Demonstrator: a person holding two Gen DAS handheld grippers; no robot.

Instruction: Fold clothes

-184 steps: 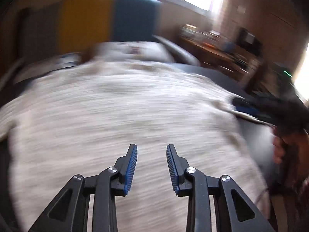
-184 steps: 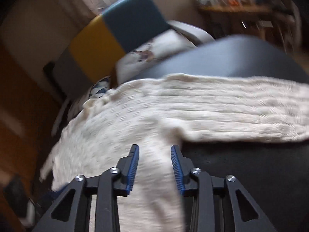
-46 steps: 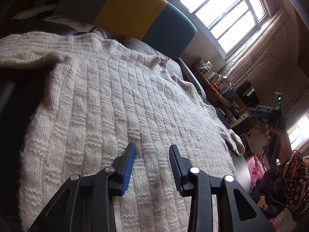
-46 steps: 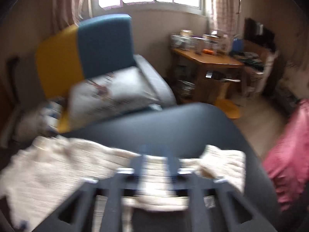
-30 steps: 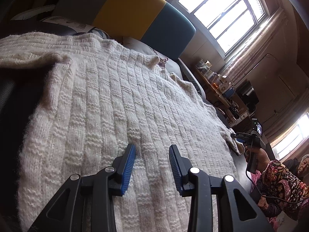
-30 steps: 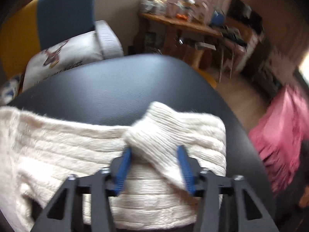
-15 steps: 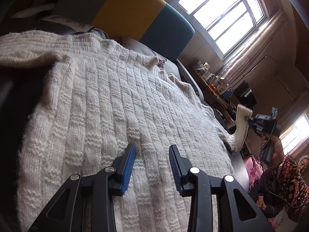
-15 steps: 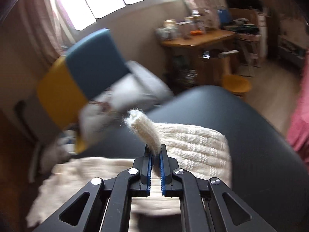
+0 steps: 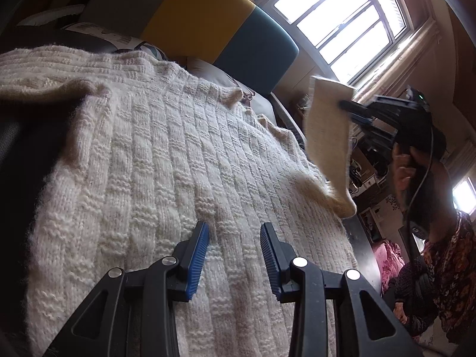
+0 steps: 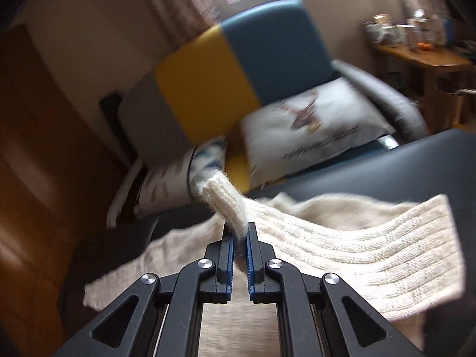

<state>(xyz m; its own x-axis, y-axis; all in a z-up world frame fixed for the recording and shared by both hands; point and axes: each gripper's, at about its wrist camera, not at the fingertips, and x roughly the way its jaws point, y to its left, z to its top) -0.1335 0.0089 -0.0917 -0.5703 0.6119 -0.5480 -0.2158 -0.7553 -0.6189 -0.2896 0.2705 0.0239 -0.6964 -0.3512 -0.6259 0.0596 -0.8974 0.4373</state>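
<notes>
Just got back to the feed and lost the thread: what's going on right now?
A person is folding a cream knit sweater spread on a dark padded surface. The right gripper has its jaws shut on the sleeve cuff and holds that sleeve lifted off the surface, above the sweater body. The left gripper sits open, low over the sweater's body, gripping nothing.

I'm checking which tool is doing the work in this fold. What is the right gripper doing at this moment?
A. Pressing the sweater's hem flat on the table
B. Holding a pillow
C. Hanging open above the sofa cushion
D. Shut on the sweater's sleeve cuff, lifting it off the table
D: the right gripper has its jaws closed on the sleeve cuff, which the left wrist view shows raised above the sweater, while the left gripper is open.
</notes>
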